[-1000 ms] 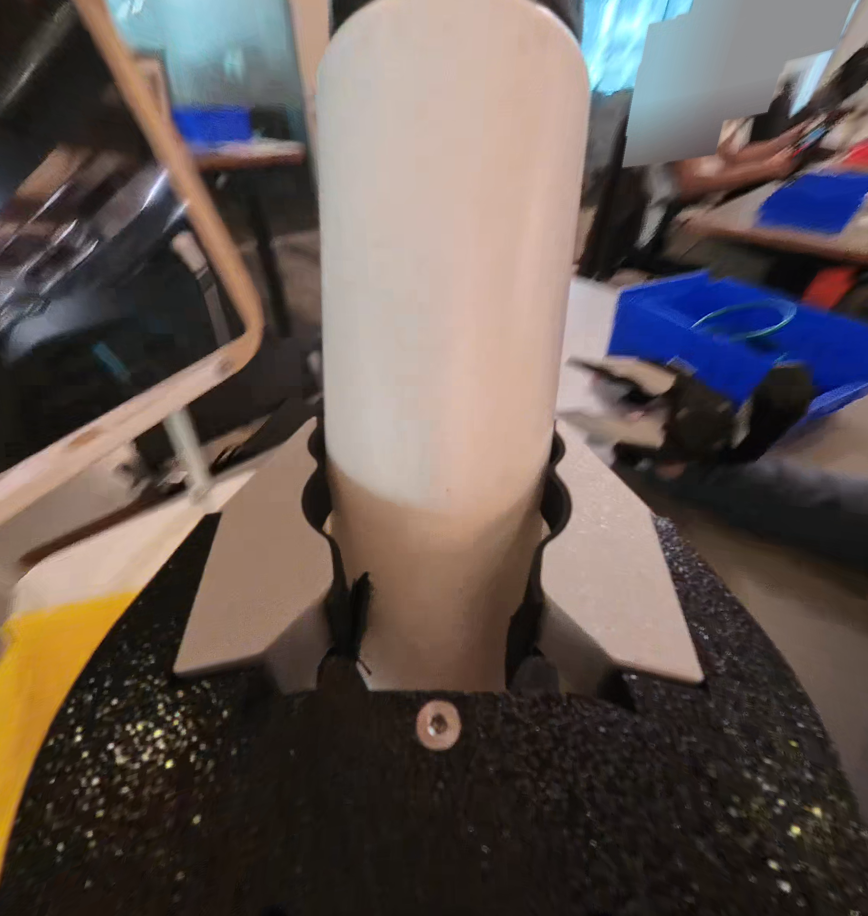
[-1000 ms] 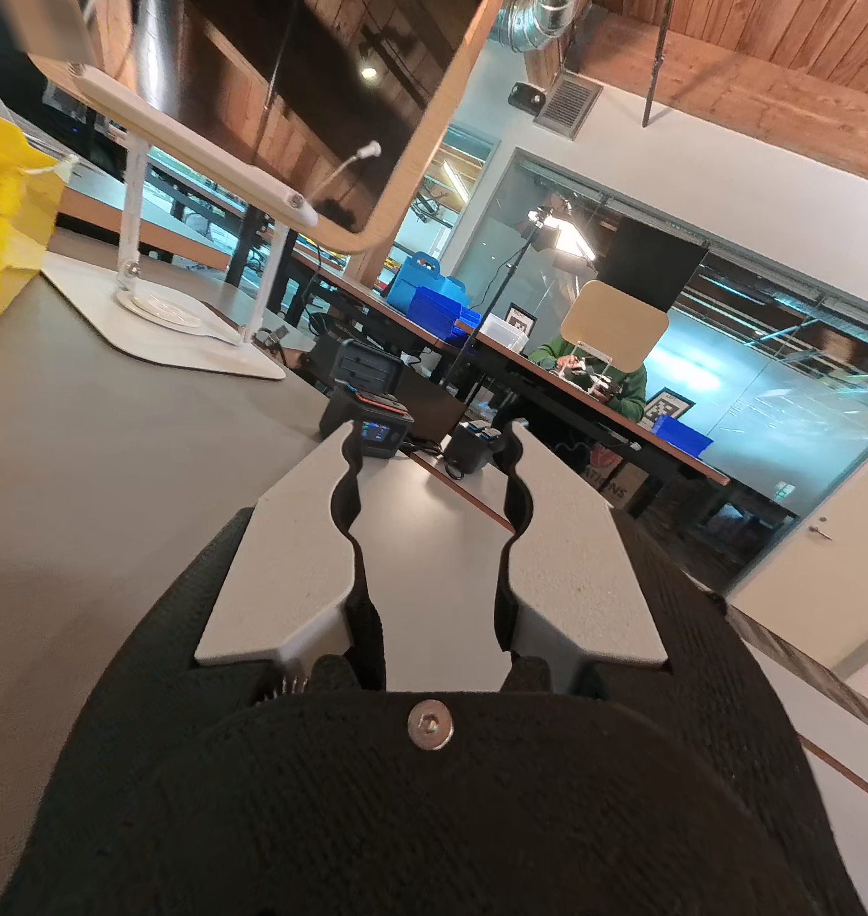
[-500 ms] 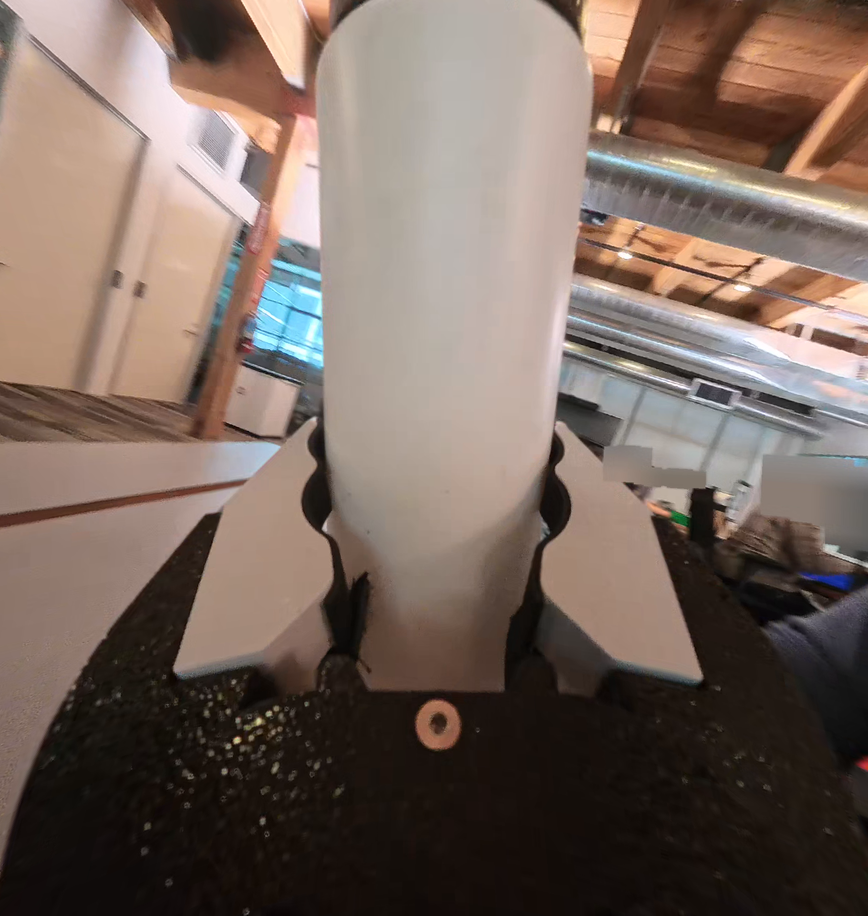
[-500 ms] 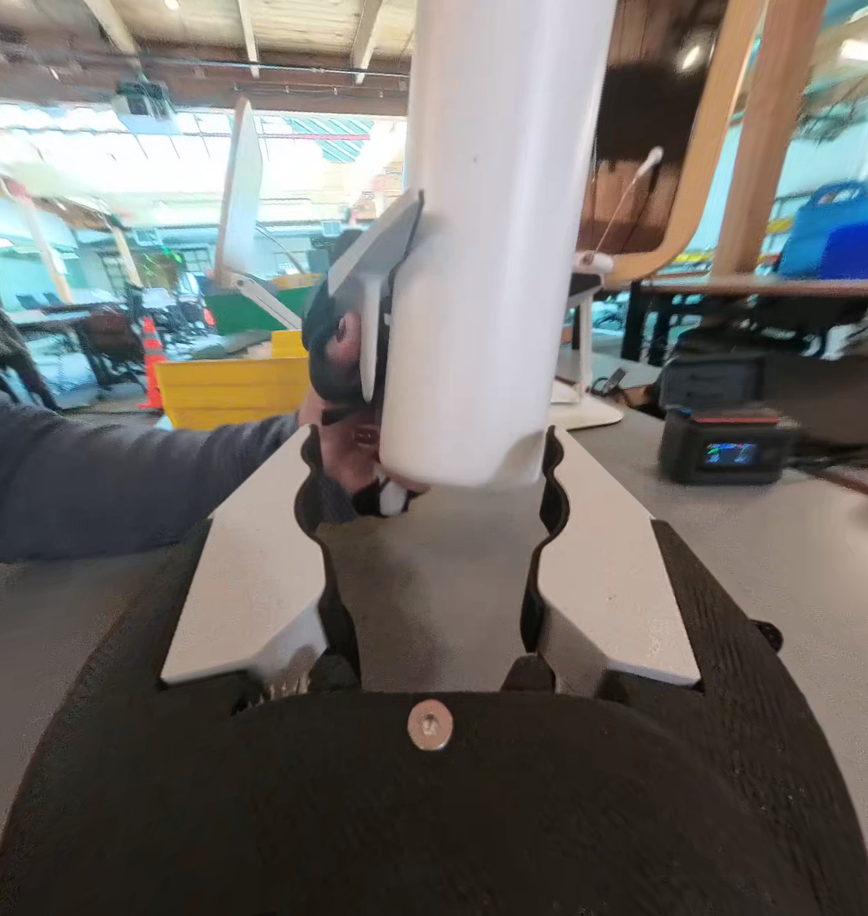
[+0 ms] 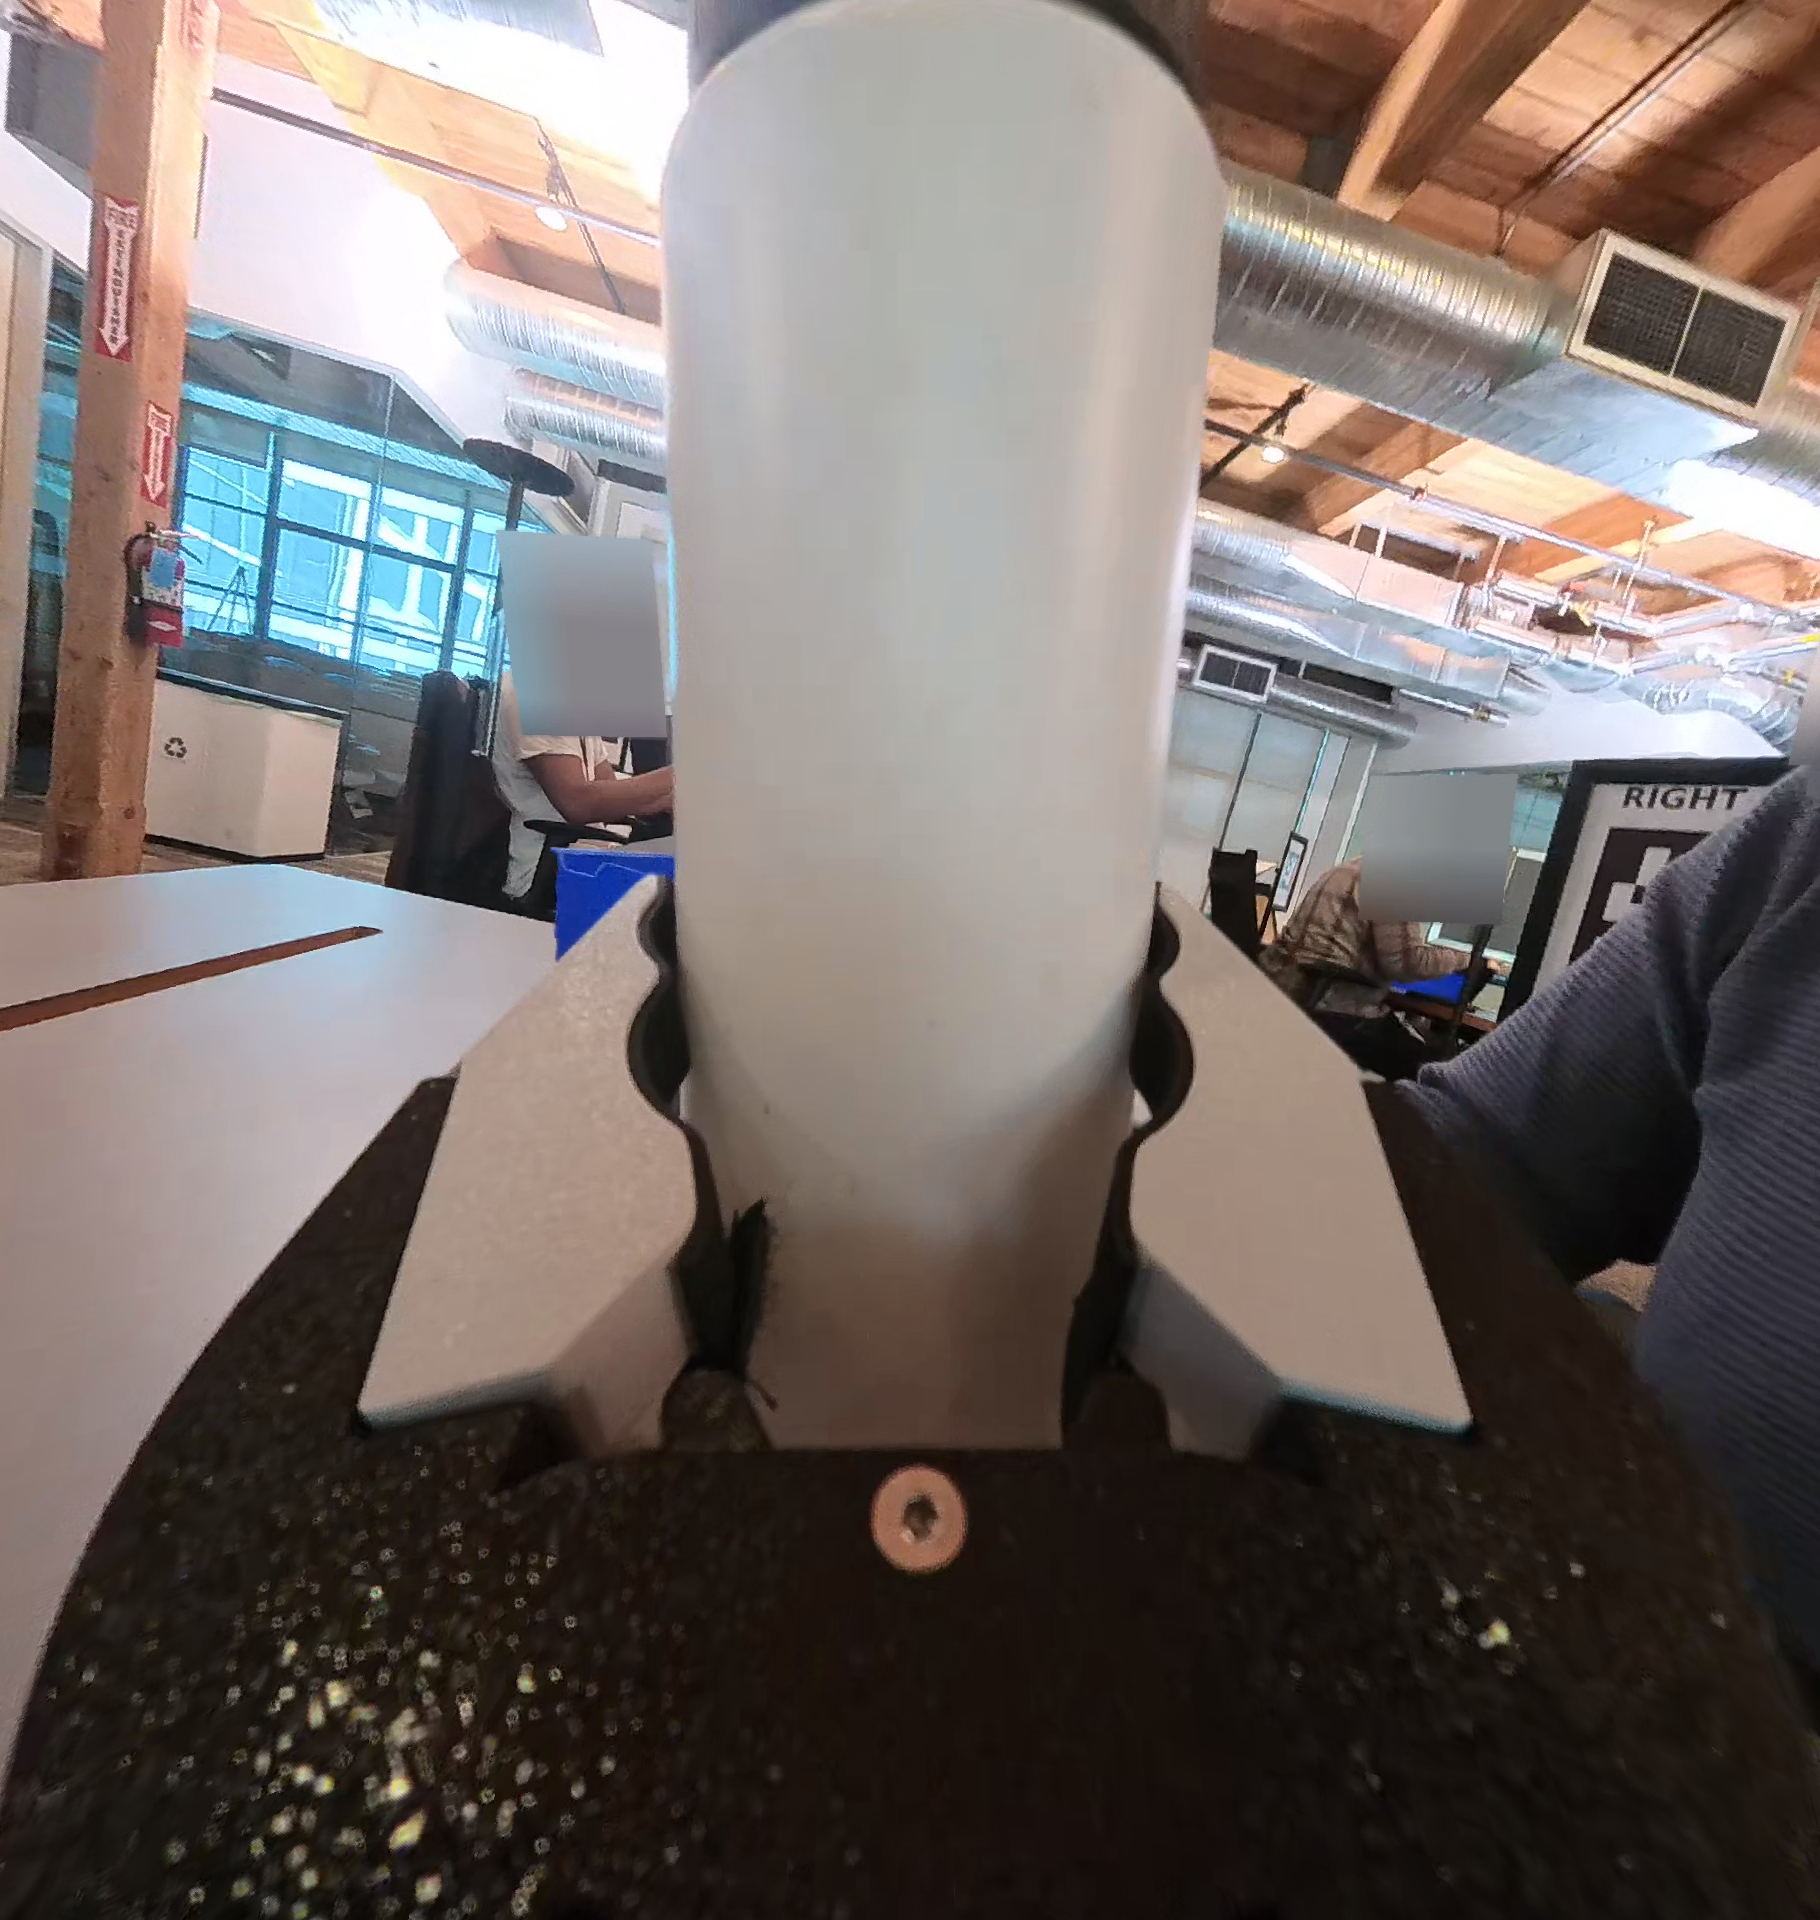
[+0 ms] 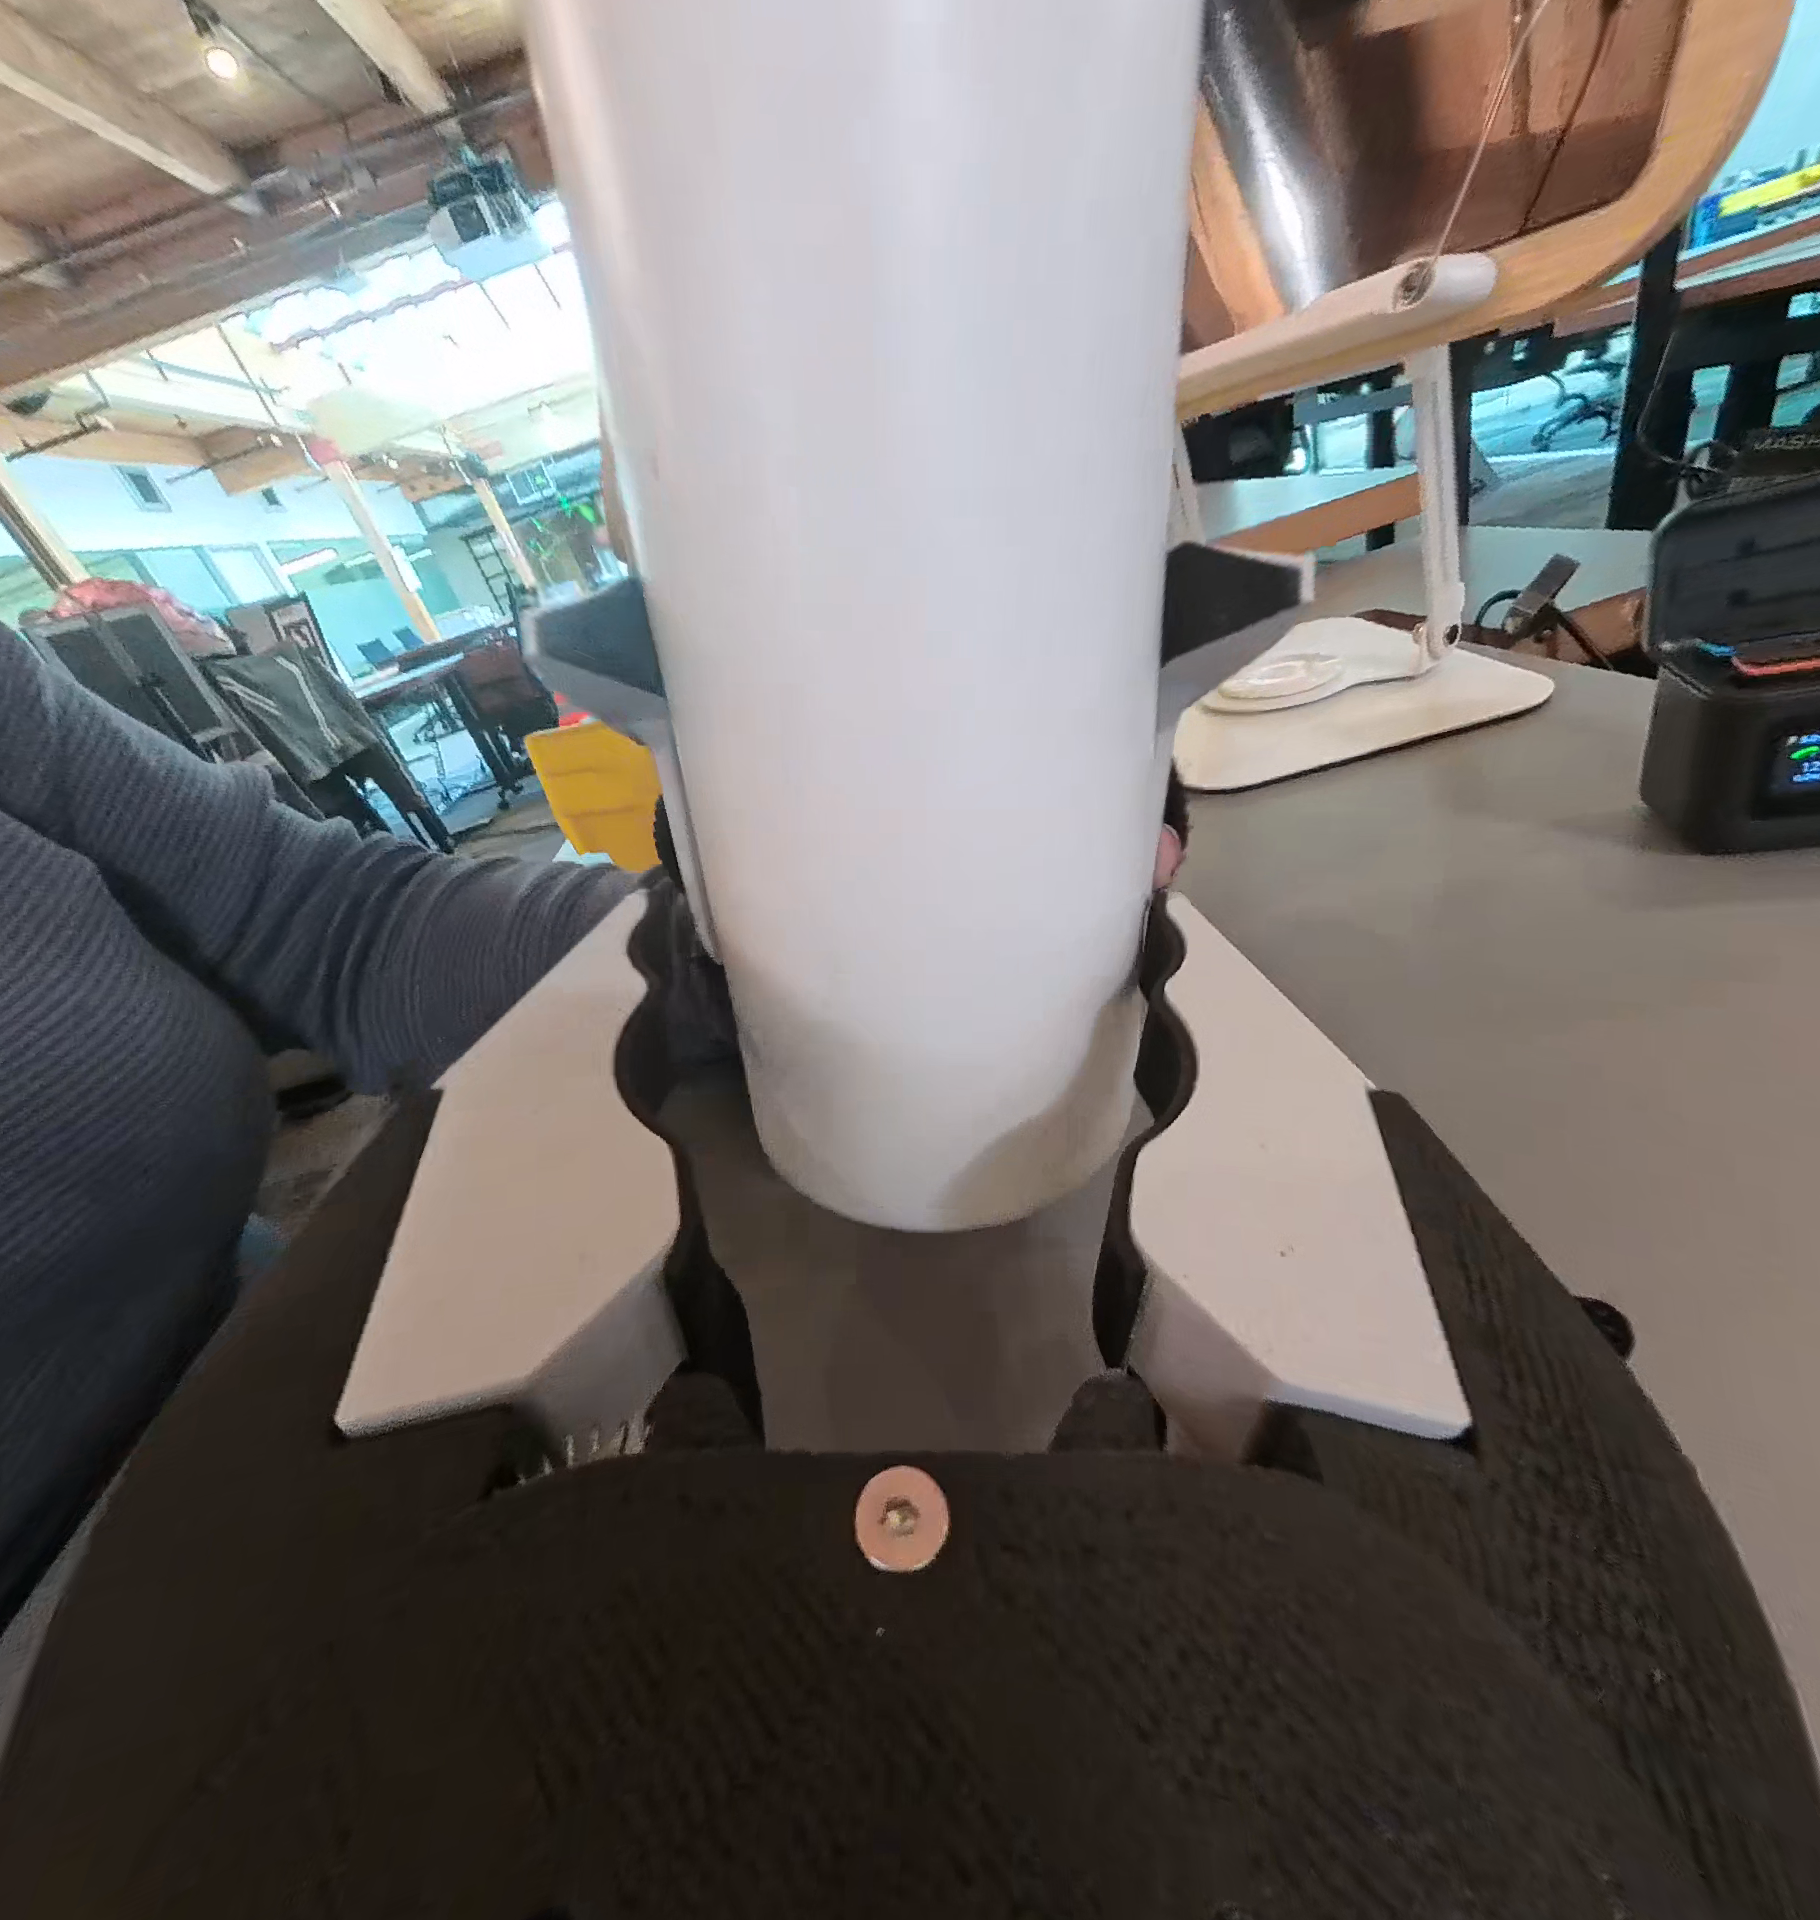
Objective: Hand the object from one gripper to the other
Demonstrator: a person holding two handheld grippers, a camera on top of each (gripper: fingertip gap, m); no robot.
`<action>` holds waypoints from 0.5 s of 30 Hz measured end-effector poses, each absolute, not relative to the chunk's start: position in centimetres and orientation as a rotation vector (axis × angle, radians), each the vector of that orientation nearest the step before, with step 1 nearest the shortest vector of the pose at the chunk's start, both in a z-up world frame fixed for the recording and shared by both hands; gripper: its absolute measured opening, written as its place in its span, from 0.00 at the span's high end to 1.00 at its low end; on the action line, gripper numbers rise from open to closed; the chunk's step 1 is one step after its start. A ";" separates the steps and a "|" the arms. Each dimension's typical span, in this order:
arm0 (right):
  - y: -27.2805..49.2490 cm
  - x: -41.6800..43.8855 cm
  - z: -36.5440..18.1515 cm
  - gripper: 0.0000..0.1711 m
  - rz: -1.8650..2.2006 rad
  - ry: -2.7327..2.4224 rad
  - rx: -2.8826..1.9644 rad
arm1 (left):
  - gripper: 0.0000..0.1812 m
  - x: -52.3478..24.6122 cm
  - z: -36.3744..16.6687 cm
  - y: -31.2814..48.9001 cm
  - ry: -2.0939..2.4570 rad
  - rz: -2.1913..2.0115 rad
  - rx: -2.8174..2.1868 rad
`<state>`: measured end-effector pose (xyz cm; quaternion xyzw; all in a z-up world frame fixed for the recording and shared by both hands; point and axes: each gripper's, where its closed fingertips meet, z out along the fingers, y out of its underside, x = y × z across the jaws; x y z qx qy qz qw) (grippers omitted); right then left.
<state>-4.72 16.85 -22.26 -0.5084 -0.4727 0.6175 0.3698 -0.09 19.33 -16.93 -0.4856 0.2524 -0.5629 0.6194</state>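
Note:
A tall white cylindrical bottle (image 5: 937, 623) stands upright in my left gripper (image 5: 911, 997), which is shut on its lower part. In the right wrist view the same bottle (image 6: 885, 520) fills the middle, and its rounded base sits between the fingers of my right gripper (image 6: 906, 997). The right jaws are open, with a small gap on the left side and the right finger close to the bottle wall. The left gripper's fingers (image 6: 594, 665) show in that view, clamped on the bottle higher up. The bottle's top is out of frame.
A grey table (image 6: 1508, 1039) lies below. On it are a black device with a small screen (image 6: 1758, 727) and a white lamp base (image 6: 1353, 696). A yellow bin (image 6: 594, 790) sits behind. The person's sleeve (image 6: 210, 883) is at the left and also shows in the left wrist view (image 5: 1664, 1143).
My right gripper has swung round to the bottle and moved in, so the bottle's base now sits between its open fingers. My left gripper has tilted up and keeps hold of the bottle.

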 end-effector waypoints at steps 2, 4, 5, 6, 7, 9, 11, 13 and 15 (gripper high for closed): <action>16.8 -4.6 -22.4 0.50 1.564 -1.233 -1.299 | 0.53 0.1 -16.9 19.2 0.586 -1.293 -1.116; 16.7 -4.6 -22.4 0.50 1.545 -1.260 -1.296 | 0.53 0.2 -17.0 19.0 0.602 -1.284 -1.111; 16.6 -4.6 -22.4 0.50 1.534 -1.269 -1.292 | 0.53 0.2 -16.9 18.9 0.611 -1.280 -1.105; 16.5 -4.6 -22.3 0.50 1.525 -1.273 -1.285 | 0.53 0.1 -16.8 18.8 0.619 -1.276 -1.100; 16.5 -4.7 -22.3 0.50 1.515 -1.278 -1.279 | 0.52 0.1 -16.8 18.6 0.630 -1.271 -1.096; 16.3 -4.7 -22.3 0.50 1.491 -1.295 -1.273 | 0.52 0.2 -16.8 18.4 0.659 -1.255 -1.096; 16.3 -4.7 -22.4 0.50 1.480 -1.305 -1.274 | 0.53 0.2 -16.9 18.3 0.673 -1.226 -1.097; 16.3 -4.6 -22.7 0.53 1.494 -1.317 -1.289 | 0.47 -0.3 -17.0 19.1 0.647 -1.106 -1.113; 16.6 -4.4 -23.1 0.53 1.479 -1.326 -1.305 | 0.52 -0.1 -17.6 18.8 0.698 -1.114 -1.150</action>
